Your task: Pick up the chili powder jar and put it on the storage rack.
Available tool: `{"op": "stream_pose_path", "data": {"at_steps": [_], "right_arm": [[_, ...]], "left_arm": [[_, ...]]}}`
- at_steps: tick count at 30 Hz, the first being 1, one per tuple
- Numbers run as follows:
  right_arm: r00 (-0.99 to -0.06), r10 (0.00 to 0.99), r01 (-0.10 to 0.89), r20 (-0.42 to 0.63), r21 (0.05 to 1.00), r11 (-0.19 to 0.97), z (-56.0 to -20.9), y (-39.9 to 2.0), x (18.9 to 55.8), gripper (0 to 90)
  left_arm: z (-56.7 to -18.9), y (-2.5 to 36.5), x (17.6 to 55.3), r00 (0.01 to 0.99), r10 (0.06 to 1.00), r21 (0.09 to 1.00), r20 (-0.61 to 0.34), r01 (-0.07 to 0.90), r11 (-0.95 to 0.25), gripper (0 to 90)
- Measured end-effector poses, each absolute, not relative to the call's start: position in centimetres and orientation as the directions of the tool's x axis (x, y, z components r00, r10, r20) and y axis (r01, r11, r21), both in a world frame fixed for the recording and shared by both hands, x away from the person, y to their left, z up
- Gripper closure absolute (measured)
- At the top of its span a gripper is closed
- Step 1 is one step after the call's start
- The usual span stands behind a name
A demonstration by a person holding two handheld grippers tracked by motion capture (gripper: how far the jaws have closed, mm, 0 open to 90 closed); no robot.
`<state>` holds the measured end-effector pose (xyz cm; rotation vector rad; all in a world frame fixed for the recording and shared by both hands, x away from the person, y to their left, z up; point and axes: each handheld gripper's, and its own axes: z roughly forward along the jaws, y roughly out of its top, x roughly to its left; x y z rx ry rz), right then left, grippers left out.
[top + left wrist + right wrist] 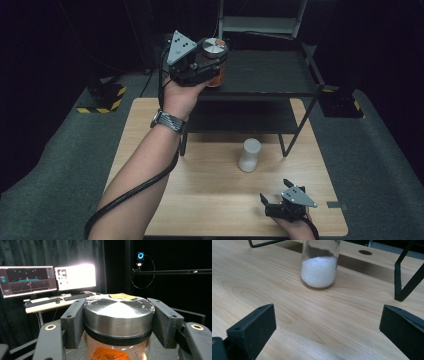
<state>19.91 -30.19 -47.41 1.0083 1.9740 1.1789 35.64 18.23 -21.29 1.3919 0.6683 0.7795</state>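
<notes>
The left hand-held gripper (117, 322) is clamped on the metal lid (118, 312) of a rigid, breakable, slippery glass jar (215, 62) over the rack's top shelf (270, 75), while the right hand-held gripper (282, 200) rests wide open on the table (210, 200).

A wooden table (150, 165) is sitting in the middle of a dark room. Grey carpet (60, 160) is covering the floor all around it. A black metal shelf rack (270, 75) is standing on the table at 12 o'clock. Black curtains (75, 252) are hanging on the walls. Yellow and black striped blocks (102, 100) are resting on the floor at 10 o'clock. Far off, two screens (50, 277) are glowing on a desk (47, 305) with keyboards (42, 302). A small blue light (140, 255) is shining high up.
</notes>
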Motion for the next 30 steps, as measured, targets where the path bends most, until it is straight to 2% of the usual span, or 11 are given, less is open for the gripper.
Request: {"op": "stream_pose_path", "data": {"at_steps": [15,19,30], "right_arm": [[-0.517,0.848,0.293,-0.118,0.906,0.305,-47.4,-30.3,19.9,0.2],[-0.517,0.848,0.294,-0.117,0.906,0.305,-47.4,-30.3,19.9,0.1],[-0.518,0.847,0.292,-0.12,0.906,0.307,-47.4,-30.3,19.9,0.2]], "left_arm": [[-22.2,17.9,37.4,0.569,0.822,0.999,0.02,-0.049,0.01,35.0],[-22.4,18.1,37.7,0.573,0.82,0.999,-0.009,-0.037,0.037,34.9],[-22.2,18.0,37.6,0.567,0.823,0.999,0.012,-0.043,0.015,34.3]]}}
